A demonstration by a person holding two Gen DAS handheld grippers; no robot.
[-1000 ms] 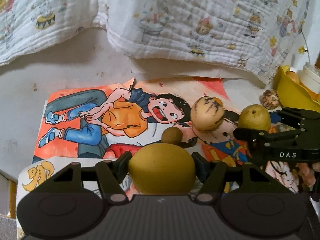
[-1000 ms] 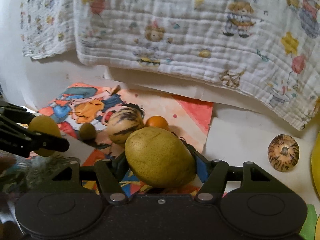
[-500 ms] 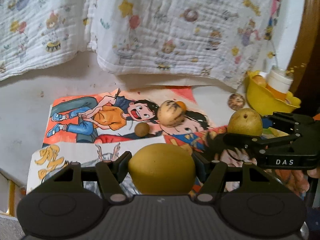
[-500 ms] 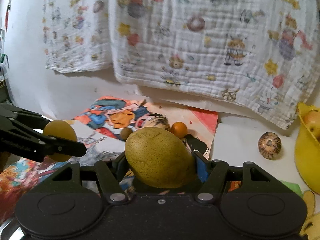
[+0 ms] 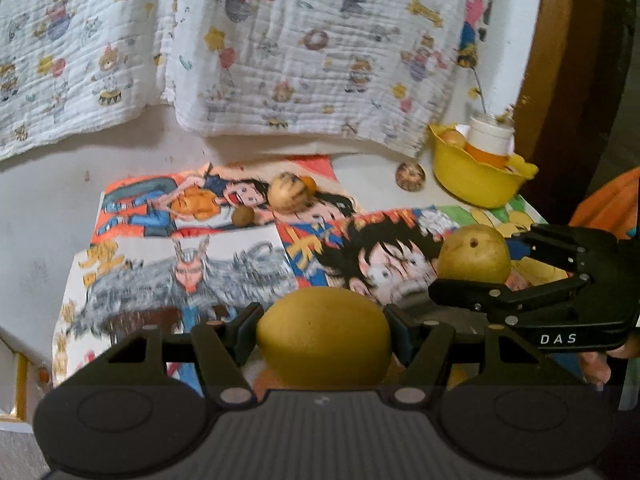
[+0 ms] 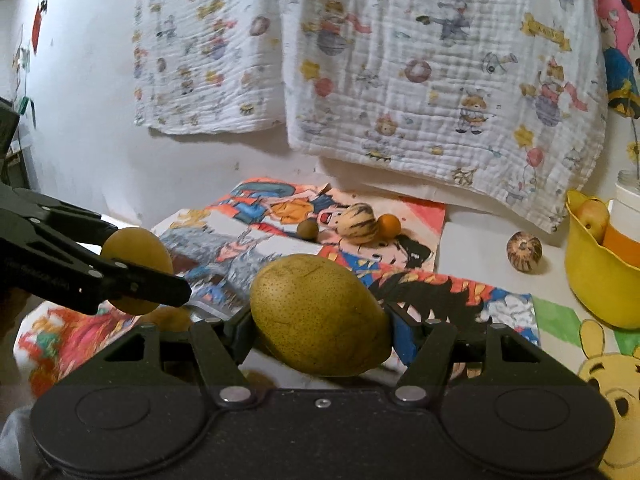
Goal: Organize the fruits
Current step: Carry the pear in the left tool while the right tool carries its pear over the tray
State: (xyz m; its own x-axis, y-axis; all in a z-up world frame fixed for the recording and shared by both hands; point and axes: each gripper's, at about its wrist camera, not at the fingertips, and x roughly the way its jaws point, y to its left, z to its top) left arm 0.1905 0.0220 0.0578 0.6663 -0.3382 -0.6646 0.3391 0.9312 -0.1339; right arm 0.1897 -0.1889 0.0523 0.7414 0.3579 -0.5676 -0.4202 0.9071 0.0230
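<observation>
Pinched between the left gripper (image 5: 323,334) is a yellow pear (image 5: 323,338), held above the poster-covered bench (image 5: 48,216). A speckled green pear (image 6: 318,314) is clamped in the right gripper (image 6: 320,320). At two o'clock a yellow bowl (image 5: 472,184) is seen; at twelve, a striped melon (image 5: 287,198).

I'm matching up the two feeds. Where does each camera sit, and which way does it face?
Left wrist: on the left gripper, looking down across the table; its jaws hold a yellow fruit; right gripper at right.
Right wrist: on the right gripper, facing likewise; its jaws hold a pear; left gripper at left.
Shared: yellow bowl, striped fruit.
</observation>
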